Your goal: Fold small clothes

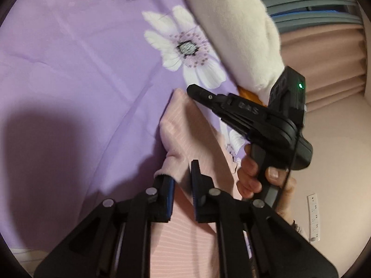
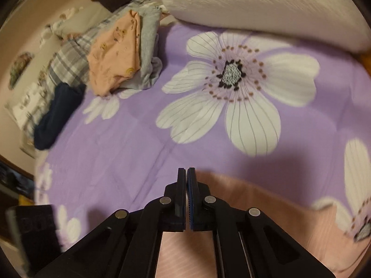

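Note:
A pale pink striped garment (image 1: 185, 139) lies on the purple flowered bedspread (image 1: 81, 58). In the left wrist view a fold of it passes between the fingers of my left gripper (image 1: 179, 173), which closes on it with a narrow gap still showing. My right gripper (image 1: 197, 91) shows in that view just beyond the garment's far end, fingers together. In the right wrist view my right gripper (image 2: 186, 173) is shut with nothing visible between its pads, above the pink garment (image 2: 266, 208) near its edge.
A white plush pillow (image 2: 255, 2) lies along the far side of the bedspread (image 2: 116, 139). A pile of clothes (image 2: 116, 53), peach, grey and plaid, sits at the far left beside a dark navy item (image 2: 55, 115). A wall power strip (image 1: 314, 217) is at right.

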The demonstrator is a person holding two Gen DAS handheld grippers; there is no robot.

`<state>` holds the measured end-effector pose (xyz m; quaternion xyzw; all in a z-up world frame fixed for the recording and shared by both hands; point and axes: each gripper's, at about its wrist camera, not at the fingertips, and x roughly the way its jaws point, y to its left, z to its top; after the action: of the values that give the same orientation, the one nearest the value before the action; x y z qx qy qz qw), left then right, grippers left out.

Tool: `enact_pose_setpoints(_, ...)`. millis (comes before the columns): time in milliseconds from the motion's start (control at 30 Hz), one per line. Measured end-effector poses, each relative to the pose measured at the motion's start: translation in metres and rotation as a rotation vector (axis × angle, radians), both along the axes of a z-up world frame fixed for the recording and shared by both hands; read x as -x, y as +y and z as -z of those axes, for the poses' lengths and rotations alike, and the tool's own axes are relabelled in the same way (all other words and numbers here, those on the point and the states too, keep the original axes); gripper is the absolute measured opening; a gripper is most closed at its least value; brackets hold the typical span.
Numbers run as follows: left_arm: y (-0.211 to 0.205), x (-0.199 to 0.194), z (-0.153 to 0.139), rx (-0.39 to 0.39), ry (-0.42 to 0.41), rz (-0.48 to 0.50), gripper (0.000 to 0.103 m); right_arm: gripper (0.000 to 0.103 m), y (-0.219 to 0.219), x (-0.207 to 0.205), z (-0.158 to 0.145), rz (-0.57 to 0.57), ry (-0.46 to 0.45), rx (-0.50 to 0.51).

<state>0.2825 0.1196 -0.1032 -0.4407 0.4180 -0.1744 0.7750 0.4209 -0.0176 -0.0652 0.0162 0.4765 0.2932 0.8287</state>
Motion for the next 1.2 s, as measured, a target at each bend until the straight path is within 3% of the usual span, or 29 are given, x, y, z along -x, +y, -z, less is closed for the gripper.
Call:
enact_pose_setpoints(100, 0.000, 0.000, 0.011, -0.035, 0.058, 0.019, 0.014, 0.003, -0.012, -0.010, 0.009, 0.083, 0.019, 0.040)
enact_pose_setpoints(200, 0.005, 0.013, 0.007, -0.065, 0.066, 0.054, 0.021, 0.006, -0.053, 0.003, -0.015, 0.165, -0.021, -0.101)
enact_pose_setpoints(267, 0.012, 0.024, -0.003, -0.129, 0.064, 0.040, 0.044, 0.008, -0.099, 0.030, -0.041, 0.209, -0.088, -0.205)
enact_pose_setpoints(300, 0.017, 0.031, -0.010, -0.156, 0.050, 0.020, 0.063, 0.010, -0.115, 0.041, -0.048, 0.218, -0.109, -0.224)
enact_pose_setpoints(333, 0.024, 0.038, -0.018, -0.169, 0.026, -0.013, 0.069, 0.018, -0.142, 0.061, -0.057, 0.246, -0.132, -0.222)
enact_pose_setpoints(400, 0.027, 0.042, -0.030, -0.196, -0.013, -0.040, 0.069, 0.030, -0.177, 0.087, -0.063, 0.295, -0.149, -0.205)
enact_pose_setpoints(533, 0.000, 0.025, -0.040, -0.155, -0.042, 0.057, 0.069, 0.032, -0.243, 0.144, -0.047, 0.390, -0.117, -0.206)
enact_pose_setpoints(700, -0.058, 0.010, -0.030, -0.255, -0.076, 0.193, 0.068, 0.032, -0.261, 0.173, -0.008, 0.435, -0.031, -0.200)
enact_pose_setpoints(767, -0.069, 0.002, -0.016, -0.325, -0.051, 0.200, 0.067, 0.032, -0.257, 0.178, 0.007, 0.423, 0.001, -0.190)
enact_pose_setpoints(833, -0.071, -0.004, -0.007, -0.372, -0.044, 0.194, 0.060, 0.032, -0.255, 0.176, 0.024, 0.444, 0.024, -0.107)
enact_pose_setpoints(867, -0.070, -0.004, -0.007, -0.379, -0.058, 0.194, 0.060, 0.026, -0.260, 0.176, 0.029, 0.462, 0.034, -0.101)
enact_pose_setpoints(967, -0.064, 0.000, -0.014, -0.376, -0.050, 0.208, 0.061, 0.025, -0.278, 0.180, 0.029, 0.513, 0.051, -0.213)
enact_pose_setpoints(1033, -0.059, 0.006, -0.020, -0.353, -0.045, 0.216, 0.068, 0.027, -0.285, 0.193, 0.014, 0.524, 0.018, -0.269)
enact_pose_setpoints(1100, -0.045, 0.023, -0.030, -0.350, -0.064, 0.210, 0.082, 0.036, -0.289, 0.213, 0.004, 0.527, -0.009, -0.300)
enact_pose_setpoints(1133, -0.040, 0.034, -0.034, -0.349, -0.073, 0.204, 0.085, 0.042, -0.292, 0.225, 0.000, 0.537, -0.013, -0.306)
enact_pose_setpoints(1200, -0.023, 0.056, -0.039, -0.329, -0.083, 0.205, 0.086, 0.043, -0.296, 0.253, -0.003, 0.544, -0.012, -0.321)
